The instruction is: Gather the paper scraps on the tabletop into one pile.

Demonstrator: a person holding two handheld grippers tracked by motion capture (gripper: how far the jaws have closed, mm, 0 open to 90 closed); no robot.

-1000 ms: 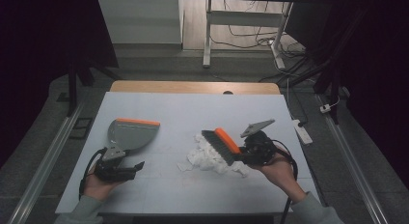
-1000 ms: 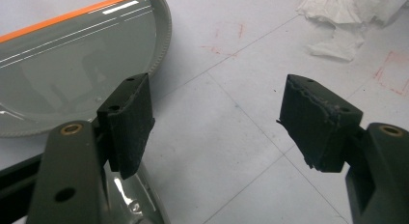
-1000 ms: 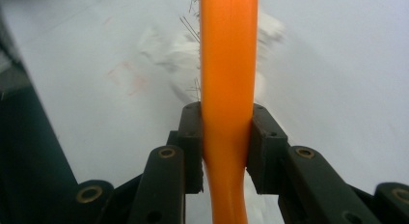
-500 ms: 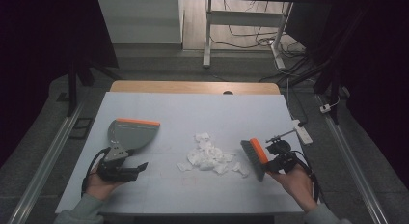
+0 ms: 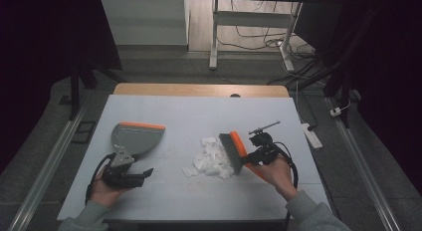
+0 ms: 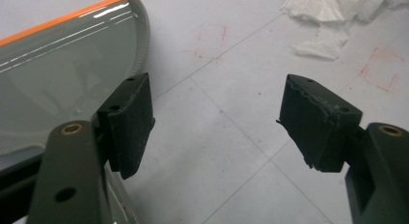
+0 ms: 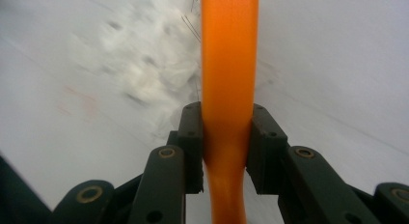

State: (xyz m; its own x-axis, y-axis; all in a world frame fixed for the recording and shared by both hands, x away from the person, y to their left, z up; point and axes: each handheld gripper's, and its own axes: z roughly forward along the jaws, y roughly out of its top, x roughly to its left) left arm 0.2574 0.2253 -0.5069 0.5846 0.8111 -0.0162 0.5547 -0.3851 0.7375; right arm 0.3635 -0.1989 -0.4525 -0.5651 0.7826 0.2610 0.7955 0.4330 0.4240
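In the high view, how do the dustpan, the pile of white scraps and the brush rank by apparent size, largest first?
1. Dustpan, the largest.
2. Pile of white scraps.
3. Brush.
The pile and the brush look nearly alike, and the brush covers part of the pile, so their order is unsure.

You have a white desk (image 5: 164, 111) with a wood edge at the far side. Faint red squares (image 6: 383, 69) are drawn on it. A power strip (image 5: 312, 135) lies on the floor beside the desk. Cables (image 5: 303, 66) lie on the floor behind it, near a white table leg (image 5: 214, 37).
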